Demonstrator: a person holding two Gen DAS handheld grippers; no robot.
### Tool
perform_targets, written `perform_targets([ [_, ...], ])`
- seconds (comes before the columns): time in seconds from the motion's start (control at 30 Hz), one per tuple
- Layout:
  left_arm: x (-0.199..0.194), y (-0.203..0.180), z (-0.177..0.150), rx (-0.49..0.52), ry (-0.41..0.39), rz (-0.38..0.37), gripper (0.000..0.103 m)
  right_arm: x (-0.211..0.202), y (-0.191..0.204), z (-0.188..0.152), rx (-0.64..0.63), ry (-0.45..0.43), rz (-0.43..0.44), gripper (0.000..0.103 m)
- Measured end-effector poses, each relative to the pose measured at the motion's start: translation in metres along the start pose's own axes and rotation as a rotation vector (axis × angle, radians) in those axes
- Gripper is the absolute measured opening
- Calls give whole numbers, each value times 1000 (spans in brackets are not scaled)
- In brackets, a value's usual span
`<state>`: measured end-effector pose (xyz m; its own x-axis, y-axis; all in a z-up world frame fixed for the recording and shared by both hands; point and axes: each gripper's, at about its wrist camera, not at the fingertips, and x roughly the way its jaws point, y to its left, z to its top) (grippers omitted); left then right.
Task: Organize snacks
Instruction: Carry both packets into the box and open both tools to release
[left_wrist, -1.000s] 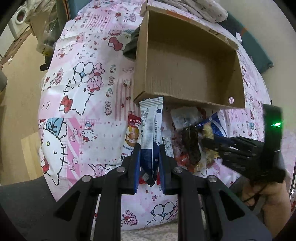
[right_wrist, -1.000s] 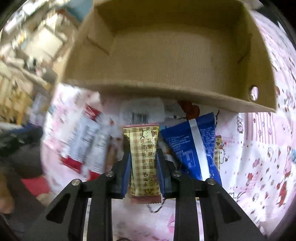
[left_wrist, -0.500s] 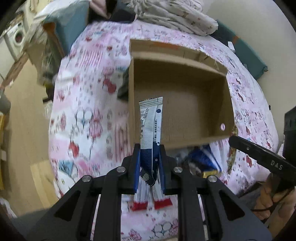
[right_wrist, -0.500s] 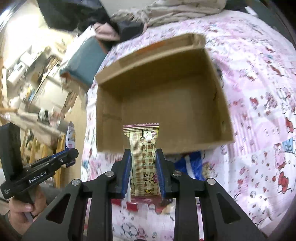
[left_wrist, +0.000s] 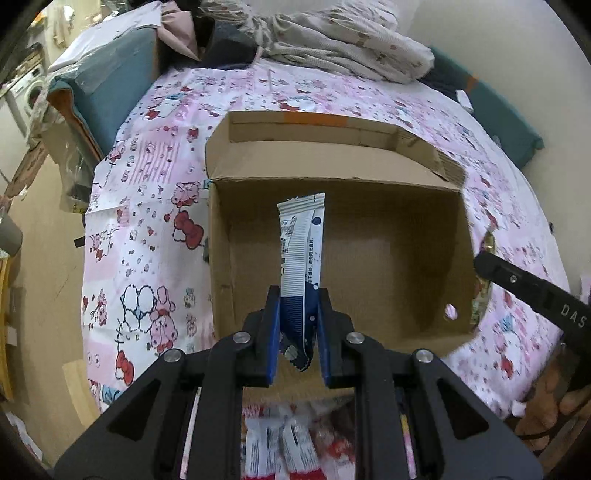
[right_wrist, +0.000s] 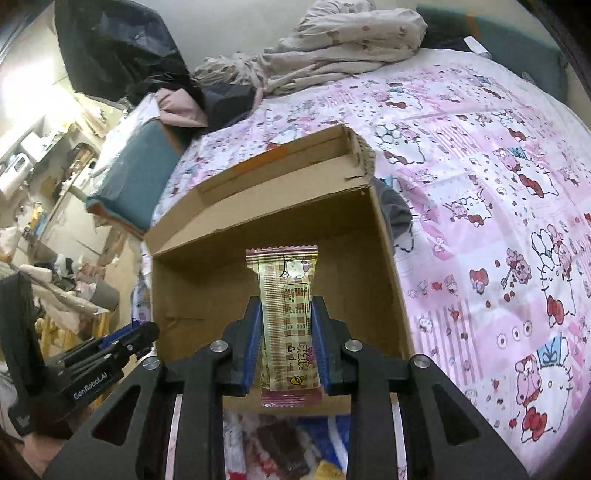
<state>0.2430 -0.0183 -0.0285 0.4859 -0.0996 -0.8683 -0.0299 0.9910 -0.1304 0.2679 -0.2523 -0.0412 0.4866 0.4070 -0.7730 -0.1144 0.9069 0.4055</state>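
right wrist: snack bar (right_wrist: 289, 317) in hand-held gripper (right_wrist: 284, 345)

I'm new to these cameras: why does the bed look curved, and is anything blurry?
Left wrist view: fisheye bends the pink bedsheet and cardboard box; loose snacks below the gripper are smeared. Right wrist view: same bulge, dark corners; the checked snack bar is sharp.

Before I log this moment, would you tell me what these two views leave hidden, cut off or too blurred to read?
- Left wrist view: the loose snack pile is blurred and mostly hidden behind the left gripper.
- Left wrist view: the right gripper is cut off by the right edge, so its snack barely shows.
- Right wrist view: the box floor near the front is blocked by the checked snack bar.
- Both views: wrapper print is too small to read.
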Motion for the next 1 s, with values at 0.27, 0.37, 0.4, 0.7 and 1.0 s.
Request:
perform_targets([
  [0.27,36,-3,-3,43,4,15,15,39,-12,0,7,82,-50,27],
  [0.37,46,-3,-3,47,30,5,15,51,-16,-3,18,110,-44,27],
  [0.4,49,-2,-3,43,38,2,15,55,-18,-3,23,118,-41,27],
  [0.7,50,-10,-4,76,25,9,14,77,-27,-9,50,177,-30,28],
  [1.0,50,-13,-1,79,25,3,15,76,-32,-9,68,174,14,30],
])
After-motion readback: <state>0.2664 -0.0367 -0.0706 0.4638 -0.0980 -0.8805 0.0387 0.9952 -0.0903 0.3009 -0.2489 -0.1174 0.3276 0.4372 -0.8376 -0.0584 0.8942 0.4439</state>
